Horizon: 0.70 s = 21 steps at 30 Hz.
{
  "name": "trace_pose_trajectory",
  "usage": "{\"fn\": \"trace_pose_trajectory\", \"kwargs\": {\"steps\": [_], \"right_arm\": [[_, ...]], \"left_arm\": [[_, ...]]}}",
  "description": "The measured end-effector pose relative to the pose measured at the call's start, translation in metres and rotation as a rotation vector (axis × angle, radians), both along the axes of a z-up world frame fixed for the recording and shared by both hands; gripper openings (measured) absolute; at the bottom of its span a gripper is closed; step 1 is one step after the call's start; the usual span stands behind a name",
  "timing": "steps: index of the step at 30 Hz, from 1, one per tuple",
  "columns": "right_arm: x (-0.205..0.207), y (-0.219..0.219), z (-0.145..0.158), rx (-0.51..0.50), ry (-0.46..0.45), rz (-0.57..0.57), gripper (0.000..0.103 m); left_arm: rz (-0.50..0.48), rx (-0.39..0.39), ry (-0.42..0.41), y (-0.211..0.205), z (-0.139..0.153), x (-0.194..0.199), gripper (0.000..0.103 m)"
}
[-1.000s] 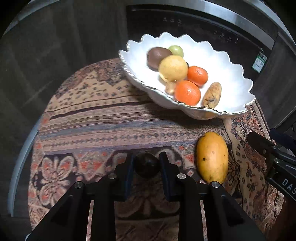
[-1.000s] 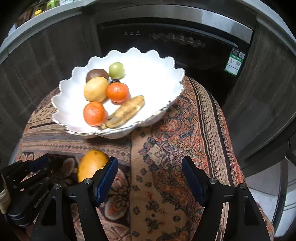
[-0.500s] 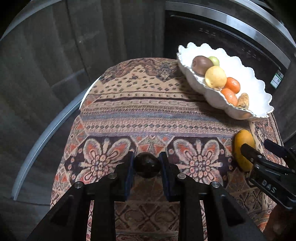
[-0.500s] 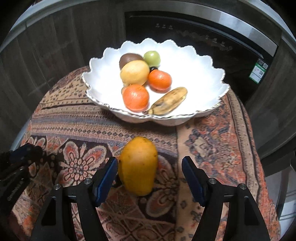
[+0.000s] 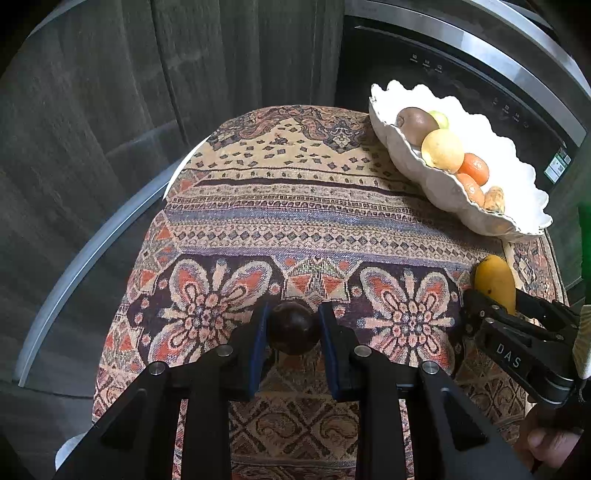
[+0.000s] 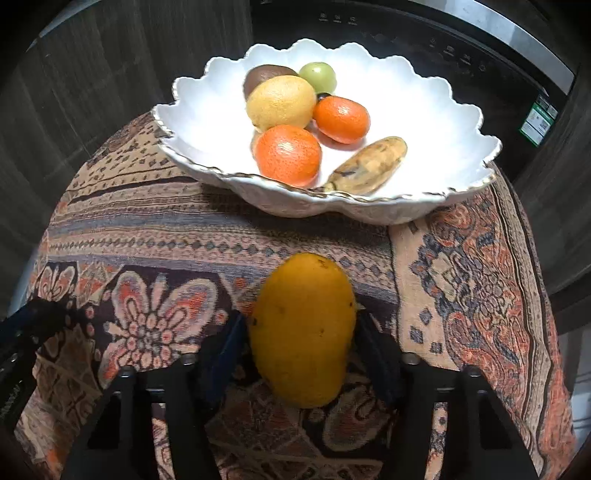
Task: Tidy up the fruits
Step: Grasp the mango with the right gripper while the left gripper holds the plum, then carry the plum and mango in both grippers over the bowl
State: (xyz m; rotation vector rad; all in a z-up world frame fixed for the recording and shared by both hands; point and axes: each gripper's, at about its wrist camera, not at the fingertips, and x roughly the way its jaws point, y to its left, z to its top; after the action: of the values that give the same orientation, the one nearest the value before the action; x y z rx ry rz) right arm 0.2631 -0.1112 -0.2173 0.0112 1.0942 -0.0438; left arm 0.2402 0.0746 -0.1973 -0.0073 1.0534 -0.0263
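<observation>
My left gripper (image 5: pixel 293 317) is shut on a small dark round fruit (image 5: pixel 293 332), held just above the patterned cloth. A yellow mango (image 6: pixel 303 332) lies on the cloth in front of the white scalloped bowl (image 6: pixel 406 103). The right gripper (image 6: pixel 301 326) straddles the mango, its jaws closing, and both blue pads rest against the mango's sides. In the left wrist view the mango (image 5: pixel 495 275) and the right gripper (image 5: pixel 496 301) sit at the far right. Inside the bowl lie a lemon (image 6: pixel 280 101), two oranges, a brown fruit, a green fruit and a spotted banana (image 6: pixel 365 166).
A patterned cloth (image 5: pixel 295 221) covers a round table whose rim (image 5: pixel 92 251) curves down the left. Behind the bowl (image 5: pixel 513 177) stand a dark appliance (image 6: pixel 406 33) and dark wood panels. A hand (image 5: pixel 546 443) holds the right gripper's handle.
My right gripper moved left and down until the mango lay between its fingers, then its jaws narrowed onto it. The left gripper carried the dark fruit leftward, away from the bowl.
</observation>
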Motion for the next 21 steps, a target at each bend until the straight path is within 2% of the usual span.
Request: {"fn": "trace_pose_trajectory", "kwargs": {"steps": [9, 21], "right_arm": [[-0.009, -0.002, 0.009, 0.019, -0.010, 0.009, 0.051], [-0.039, -0.027, 0.053, 0.045, -0.083, -0.004, 0.051]], "left_arm": [[-0.013, 0.003, -0.012, -0.006, 0.009, -0.003, 0.027], [-0.057, 0.000, -0.056, -0.030, 0.038, -0.011, 0.027]]}}
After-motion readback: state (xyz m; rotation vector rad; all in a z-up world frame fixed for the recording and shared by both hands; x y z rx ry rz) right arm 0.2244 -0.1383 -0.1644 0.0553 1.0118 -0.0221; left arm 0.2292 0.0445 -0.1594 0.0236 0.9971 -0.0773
